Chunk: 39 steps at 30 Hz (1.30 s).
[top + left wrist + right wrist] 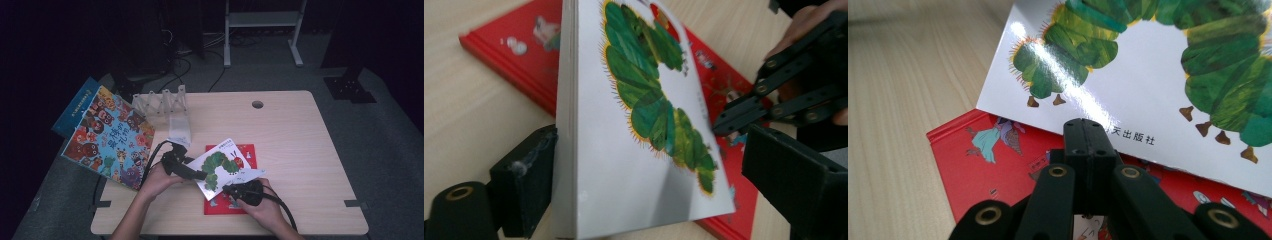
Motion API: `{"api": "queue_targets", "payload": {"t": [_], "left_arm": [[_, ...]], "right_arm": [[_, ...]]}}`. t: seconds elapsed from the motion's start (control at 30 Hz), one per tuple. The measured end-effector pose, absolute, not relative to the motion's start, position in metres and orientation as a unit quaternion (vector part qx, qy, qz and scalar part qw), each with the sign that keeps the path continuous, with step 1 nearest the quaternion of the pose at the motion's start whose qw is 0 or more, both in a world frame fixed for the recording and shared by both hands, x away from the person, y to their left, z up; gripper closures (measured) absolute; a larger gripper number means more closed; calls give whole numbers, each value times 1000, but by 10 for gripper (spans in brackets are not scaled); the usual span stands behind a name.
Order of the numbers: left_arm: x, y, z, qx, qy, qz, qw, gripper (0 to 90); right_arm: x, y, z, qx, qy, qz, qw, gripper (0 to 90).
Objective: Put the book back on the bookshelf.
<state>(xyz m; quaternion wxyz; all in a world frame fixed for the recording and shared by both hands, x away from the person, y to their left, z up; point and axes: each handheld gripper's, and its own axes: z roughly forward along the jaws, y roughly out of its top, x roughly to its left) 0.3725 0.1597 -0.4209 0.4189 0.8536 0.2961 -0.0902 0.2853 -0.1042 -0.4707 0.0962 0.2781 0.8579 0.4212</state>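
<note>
A white picture book with a green caterpillar [220, 162] [639, 115] [1148, 75] lies tilted on top of a red book [235, 204] [524, 70] [978, 170] near the table's front. My left gripper [199, 174] [649, 175] is open at the white book's left edge. The book stands between its jaws, and its spine touches one pad [526, 185]. My right gripper [229, 189] [1083, 135] is shut with nothing seen between its tips, which meet the white book's lower edge above the red cover. Its black linkage [784, 95] reaches the far side of the book.
A large colourful picture book [110, 137] overhangs the table's left edge, on top of a blue book [75, 105]. A clear folding book rack [165, 102] stands at the back left. A cable hole [257, 104] sits near the back edge. The table's right half [310, 150] is bare wood.
</note>
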Motion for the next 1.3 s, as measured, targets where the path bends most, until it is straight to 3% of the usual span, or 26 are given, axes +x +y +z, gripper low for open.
{"api": "queue_targets", "payload": {"t": [0.23,0.47,0.73,1.3], "left_arm": [[368,164,-408,859,277,-75,423,212],[364,163,-394,872,257,-55,414,388],[364,151,-382,888,239,-47,390,523],[361,122,-372,909,213,-54,354,612]], "right_arm": [[288,-103,-472,279,858,420,98,892],[289,-103,-472,279,859,418,96,892],[289,-103,-473,278,859,418,95,892],[292,-102,-474,278,860,418,93,891]]}}
